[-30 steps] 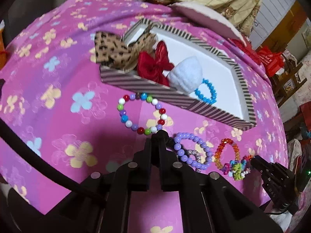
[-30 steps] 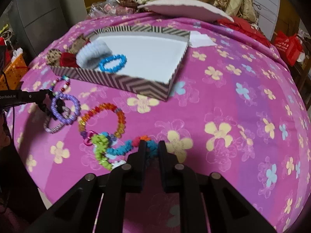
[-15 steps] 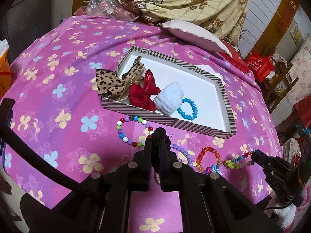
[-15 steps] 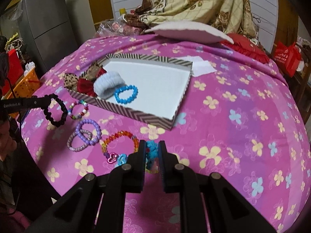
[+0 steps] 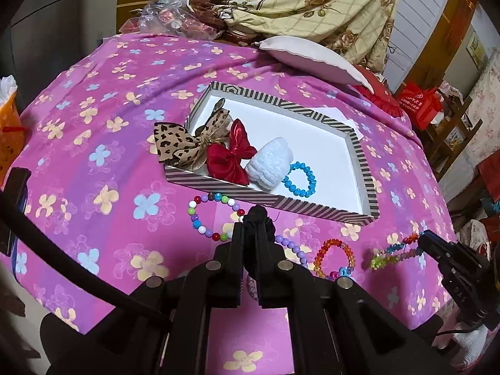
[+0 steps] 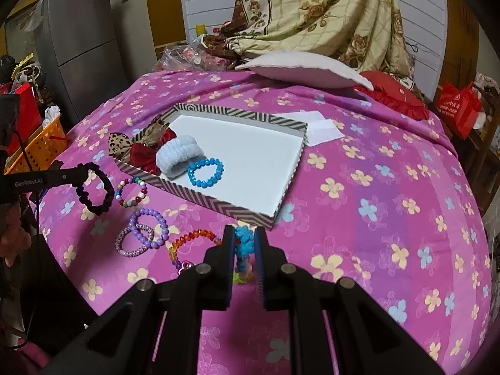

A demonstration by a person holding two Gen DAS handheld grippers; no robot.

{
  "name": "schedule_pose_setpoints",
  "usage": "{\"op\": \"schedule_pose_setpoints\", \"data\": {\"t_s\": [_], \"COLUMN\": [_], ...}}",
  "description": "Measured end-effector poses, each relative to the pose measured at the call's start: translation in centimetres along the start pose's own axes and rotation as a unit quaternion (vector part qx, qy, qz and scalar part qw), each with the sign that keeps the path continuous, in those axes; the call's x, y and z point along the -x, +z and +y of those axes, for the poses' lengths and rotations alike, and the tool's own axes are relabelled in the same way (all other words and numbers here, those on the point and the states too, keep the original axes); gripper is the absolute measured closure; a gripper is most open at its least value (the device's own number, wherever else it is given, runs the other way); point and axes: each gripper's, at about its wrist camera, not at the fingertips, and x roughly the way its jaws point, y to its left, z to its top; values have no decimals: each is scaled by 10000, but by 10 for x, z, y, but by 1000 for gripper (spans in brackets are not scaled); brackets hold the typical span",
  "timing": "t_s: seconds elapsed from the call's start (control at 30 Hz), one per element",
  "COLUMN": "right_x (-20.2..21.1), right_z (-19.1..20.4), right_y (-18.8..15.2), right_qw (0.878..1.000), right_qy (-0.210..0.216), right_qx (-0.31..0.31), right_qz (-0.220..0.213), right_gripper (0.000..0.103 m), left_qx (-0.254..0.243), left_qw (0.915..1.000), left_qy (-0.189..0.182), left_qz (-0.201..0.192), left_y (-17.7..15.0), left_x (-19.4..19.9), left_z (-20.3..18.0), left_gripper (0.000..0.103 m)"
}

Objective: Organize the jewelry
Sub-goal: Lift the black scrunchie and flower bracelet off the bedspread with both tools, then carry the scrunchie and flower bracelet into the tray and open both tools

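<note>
A striped tray (image 5: 272, 203) (image 6: 218, 203) on the pink bedspread holds a leopard bow (image 5: 181, 145), a red bow (image 5: 229, 156), a white scrunchie (image 5: 270, 164) and a blue bead bracelet (image 5: 300, 179) (image 6: 206, 170). My left gripper (image 5: 250, 228) is shut on a black scrunchie (image 6: 93, 192), held above the bed left of the tray. My right gripper (image 6: 243, 240) is shut on a multicoloured bead bracelet (image 5: 393, 251), lifted in front of the tray. A mixed-colour bracelet (image 5: 215, 215), a purple one (image 6: 150, 226), a sparkly one (image 6: 132, 243) and an orange one (image 6: 190, 240) lie on the bed.
A white pillow (image 6: 306, 68) and a red cushion (image 6: 393, 93) lie behind the tray, with white paper (image 6: 318, 128) beside it. An orange basket (image 6: 37, 147) and a fridge (image 6: 84, 43) stand left of the bed. A red bag (image 5: 418, 103) is at the right.
Both grippers have risen and pulled back from the bed, each lifting its piece: the left with the black scrunchie, the right with the multicoloured bracelet.
</note>
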Motion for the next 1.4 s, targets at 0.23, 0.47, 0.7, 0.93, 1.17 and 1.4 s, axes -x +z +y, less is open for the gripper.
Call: {"op": "schedule_pose_setpoints", "data": {"t_s": [0.23,0.47,0.7,0.93,1.17,1.4], "right_x": [3,0,-12,-30,-48,-61], "right_z": [2,4,8,11,12,11], "right_y": [18,38,56,71,83,89], "right_qw": [9999,9996,9994,9992,9989,9988], "right_qy": [-5,-18,-8,6,15,14], "right_qx": [76,200,300,394,471,488], "right_qz": [-122,-189,-182,-98,-7,58], "right_gripper": [91,91,91,91,91,91], "left_qx": [-146,-232,-306,-407,-450,-466], "left_qw": [9998,9993,9987,9979,9973,9968], "left_qy": [152,287,402,500,580,648], "left_qz": [-5,-35,-49,-70,-58,-6], "left_y": [5,14,24,36,46,53], "left_x": [-5,-12,-19,-26,-36,-46], "left_z": [-8,-11,-13,-18,-19,-18], "left_gripper": [89,89,89,89,89,89]}}
